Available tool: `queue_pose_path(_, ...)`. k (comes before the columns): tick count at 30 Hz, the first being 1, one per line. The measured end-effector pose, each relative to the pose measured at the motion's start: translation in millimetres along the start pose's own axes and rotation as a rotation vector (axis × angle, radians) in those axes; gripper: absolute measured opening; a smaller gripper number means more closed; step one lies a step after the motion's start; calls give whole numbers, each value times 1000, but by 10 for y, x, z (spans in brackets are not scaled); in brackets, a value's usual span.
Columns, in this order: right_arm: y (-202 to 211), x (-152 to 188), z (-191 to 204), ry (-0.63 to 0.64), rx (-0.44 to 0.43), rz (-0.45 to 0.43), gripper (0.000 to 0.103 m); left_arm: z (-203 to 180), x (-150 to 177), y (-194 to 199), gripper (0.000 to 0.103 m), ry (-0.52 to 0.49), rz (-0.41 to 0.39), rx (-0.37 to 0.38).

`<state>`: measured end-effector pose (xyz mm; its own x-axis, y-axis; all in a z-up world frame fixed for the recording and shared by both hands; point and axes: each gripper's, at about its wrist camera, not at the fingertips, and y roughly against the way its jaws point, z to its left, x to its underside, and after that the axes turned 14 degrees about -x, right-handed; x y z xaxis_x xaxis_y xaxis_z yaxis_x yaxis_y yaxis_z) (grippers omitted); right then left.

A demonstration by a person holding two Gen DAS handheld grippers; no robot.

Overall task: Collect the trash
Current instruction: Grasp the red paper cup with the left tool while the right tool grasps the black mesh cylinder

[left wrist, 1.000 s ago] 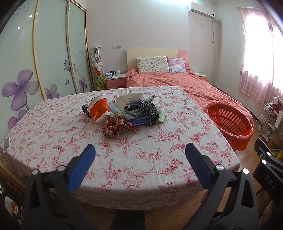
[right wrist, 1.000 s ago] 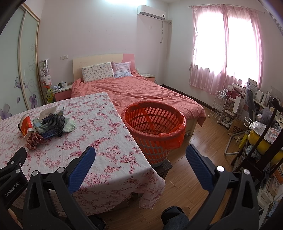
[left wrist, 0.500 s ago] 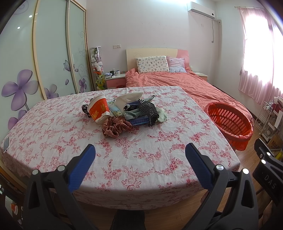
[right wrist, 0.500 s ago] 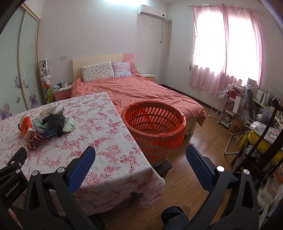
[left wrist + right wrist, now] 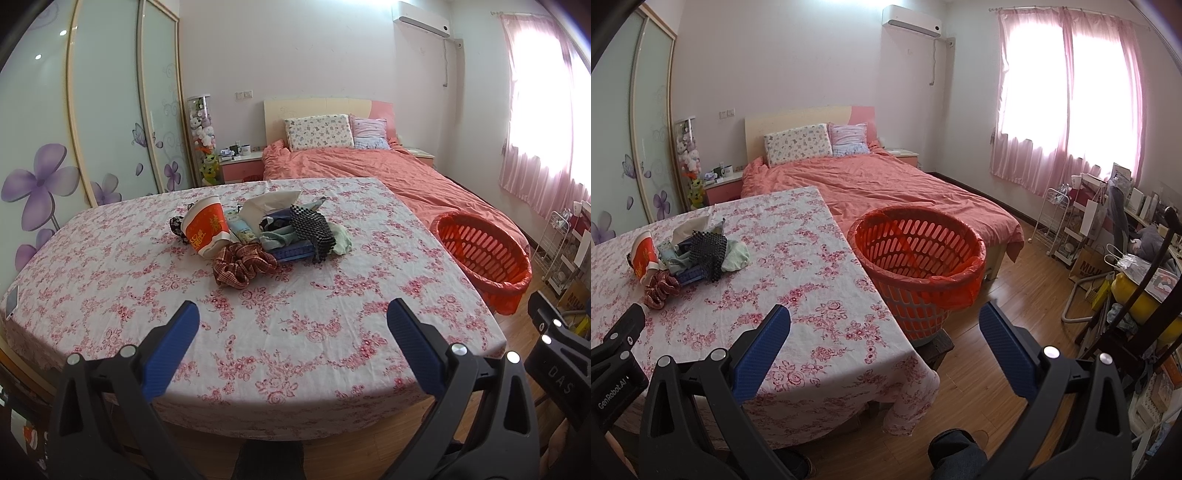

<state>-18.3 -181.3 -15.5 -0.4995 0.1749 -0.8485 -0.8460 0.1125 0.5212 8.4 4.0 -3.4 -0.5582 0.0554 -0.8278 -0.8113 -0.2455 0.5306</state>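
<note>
Tabletop (image 5: 295, 332) under a floral cloth fills the middle of the left wrist view. Orange laundry basket (image 5: 919, 258), lined with a red bag, stands just beside the tabletop's edge at centre frame in the right wrist view. Trash pile (image 5: 269, 236) sits centre-frame, above the left gripper (image 5: 293, 326): red paper cup (image 5: 205, 230) tipped over, checked scrunchie (image 5: 242, 266) nearest. Left gripper faces the pile squarely, jaws wide apart, holding nothing. Right gripper (image 5: 884, 326), jaws likewise spread and bare, points toward the basket; the pile lies at its far left. Left looks better placed.
</note>
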Motion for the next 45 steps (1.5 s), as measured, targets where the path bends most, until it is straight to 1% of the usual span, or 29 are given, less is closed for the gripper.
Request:
queue_pose_path(5,-203,2,123,23,-21,16,101,111,-22,-284,99,26,44,-29)
queue_pose_path(8,-328,-23,198,45,-47,26,101,250,-46,-522,99,52,89,-41)
queue_pose_path(10,-418,-48,266,59,-68,39,101,376,-81,-722,99,75,117,-68)
queue_pose_path(12,-510,-82,342,69,-99,54,101,511,-138,-903,99,105,137,-90)
queue_pose_path(13,-563,-107,397,71,-131,64,101,567,-173,-978,99,118,141,-98)
queue_pose_path(18,-858,-244,699,89,-239,89,100,818,-383,-1436,99,159,145,-141)
queue_pose_path(22,-1055,-341,915,84,-325,108,91,869,-548,-1832,99,162,173,-146)
queue_pose_path(23,-1132,-370,1003,81,-363,120,89,873,-578,-1911,99,163,180,-137)
queue_pose_path(25,-1266,-399,1087,78,-392,142,82,877,-643,-2082,99,163,200,-136)
queue_pose_path(28,-1458,-416,1272,67,-464,191,77,869,-692,-2299,99,161,227,-136)
queue_pose_path(32,-1653,-440,1443,91,-489,217,72,879,-716,-2534,99,173,265,-129)
queue_pose_path(34,-1713,-437,1494,99,-495,233,68,890,-709,-2628,99,182,288,-120)
queue_pose_path(39,-1891,-420,1503,95,-503,276,64,888,-710,-2786,99,191,313,-100)
queue_pose_path(41,-1926,-412,1494,93,-510,288,60,887,-720,-2831,99,194,322,-95)
queue_pose_path(43,-1964,-401,1478,86,-514,301,50,882,-727,-2886,98,193,328,-90)
queue_pose_path(45,-1974,-390,1473,84,-519,305,44,891,-730,-2928,91,194,335,-81)
